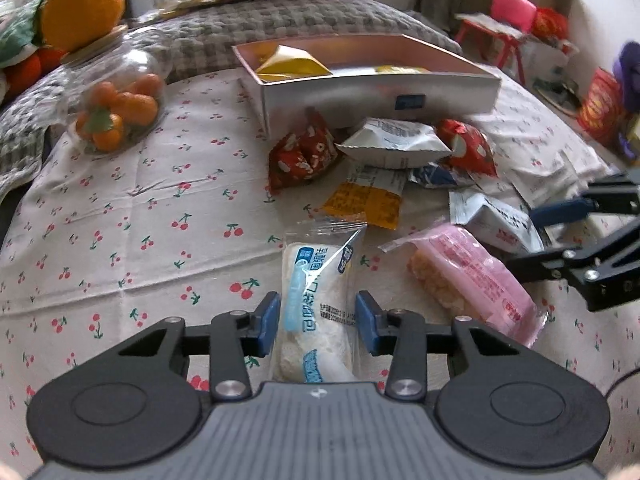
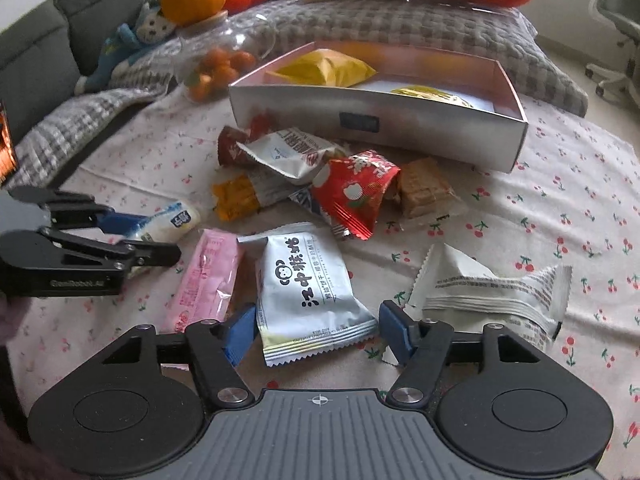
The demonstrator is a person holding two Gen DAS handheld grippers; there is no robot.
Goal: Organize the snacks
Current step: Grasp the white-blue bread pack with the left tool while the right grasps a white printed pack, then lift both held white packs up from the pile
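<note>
Low over the table (image 1: 132,208), both tongs tilt steeply down at the cherry-print cloth.

Left tongs (image 1: 318,322): blue pads flank a white cream-roll packet (image 1: 316,312) lying lengthwise between them. Left pad looks to touch the wrapper edge; right pad shows a thin gap. No clear squeeze of the wrapper, so released, not yet gripping. In the right wrist view the same tongs (image 2: 160,236) enter from the left, near level to the cloth, fingers stacked one above the other with the packet's end (image 2: 172,224) poking out between them.

Right tongs (image 2: 318,330): jaws apart, straddling the lower edge of a white biscuit pouch (image 2: 310,292) with black characters. Pads stand clear of its sides; released. From the left wrist view these tongs (image 1: 532,236) reach in from the right edge, tips just beside a white pouch.

Snacks: a loose pile sits in front of the silver box (image 2: 400,120). Pink wafer pack (image 2: 208,280) lies between the two tongs. Red pouch (image 2: 354,192) and orange bar (image 2: 236,196) lie nearer the box. Another white pouch (image 2: 492,292) lies to the right. Box holds a yellow packet (image 2: 324,66).
</note>
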